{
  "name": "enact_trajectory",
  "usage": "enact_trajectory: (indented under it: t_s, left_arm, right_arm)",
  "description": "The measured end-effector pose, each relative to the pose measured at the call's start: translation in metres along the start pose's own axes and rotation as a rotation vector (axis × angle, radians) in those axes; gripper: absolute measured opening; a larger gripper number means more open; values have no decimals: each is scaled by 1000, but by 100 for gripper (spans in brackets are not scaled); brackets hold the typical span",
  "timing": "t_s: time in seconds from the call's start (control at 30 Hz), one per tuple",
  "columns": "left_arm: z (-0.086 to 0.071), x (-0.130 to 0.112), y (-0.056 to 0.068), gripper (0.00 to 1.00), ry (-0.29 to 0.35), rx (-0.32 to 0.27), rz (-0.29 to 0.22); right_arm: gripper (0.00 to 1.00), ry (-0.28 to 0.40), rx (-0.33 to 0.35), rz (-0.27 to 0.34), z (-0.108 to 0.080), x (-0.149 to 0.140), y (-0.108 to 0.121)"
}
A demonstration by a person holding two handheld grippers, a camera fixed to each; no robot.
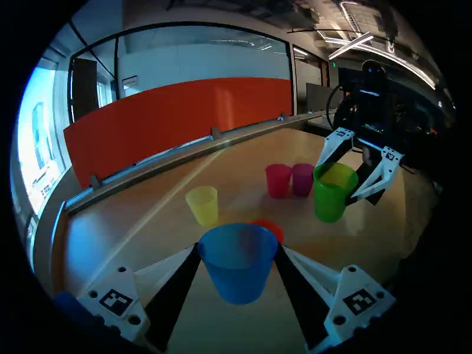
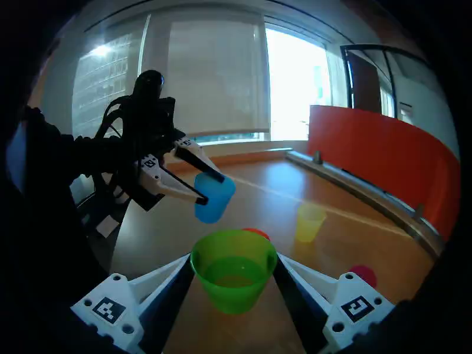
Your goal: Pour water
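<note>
My left gripper is shut on a blue cup, held above the wooden table. In the right gripper view the same blue cup hangs slightly tilted in the left gripper, up and to the left. My right gripper is shut on a green cup with clear liquid in its bottom. From the left gripper view, the green cup and the right gripper are off to the right and apart from the blue cup.
On the table stand a yellow cup, a pink cup, a purple cup and a red cup just behind the blue one. An orange partition runs along the far table edge. A person's dark sleeve is at left.
</note>
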State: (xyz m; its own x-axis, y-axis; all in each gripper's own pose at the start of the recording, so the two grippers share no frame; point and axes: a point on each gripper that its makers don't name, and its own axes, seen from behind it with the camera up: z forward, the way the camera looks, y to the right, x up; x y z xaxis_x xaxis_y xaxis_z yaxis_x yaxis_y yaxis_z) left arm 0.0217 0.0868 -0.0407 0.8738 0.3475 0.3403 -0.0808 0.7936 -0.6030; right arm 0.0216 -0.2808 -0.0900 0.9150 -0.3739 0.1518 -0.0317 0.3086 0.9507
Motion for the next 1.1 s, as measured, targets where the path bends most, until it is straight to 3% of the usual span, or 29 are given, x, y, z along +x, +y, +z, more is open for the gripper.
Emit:
enact_trajectory:
  t_s: [0.4,1.1]
  left_arm:
    - [6,-37,7,88,-78,-16,26]
    - [17,-67,13,88,-134,-35,0]
  right_arm:
    - [91,-37,19,6,6,-18,-3]
    - [91,-103,33,13,14,-48,-1]
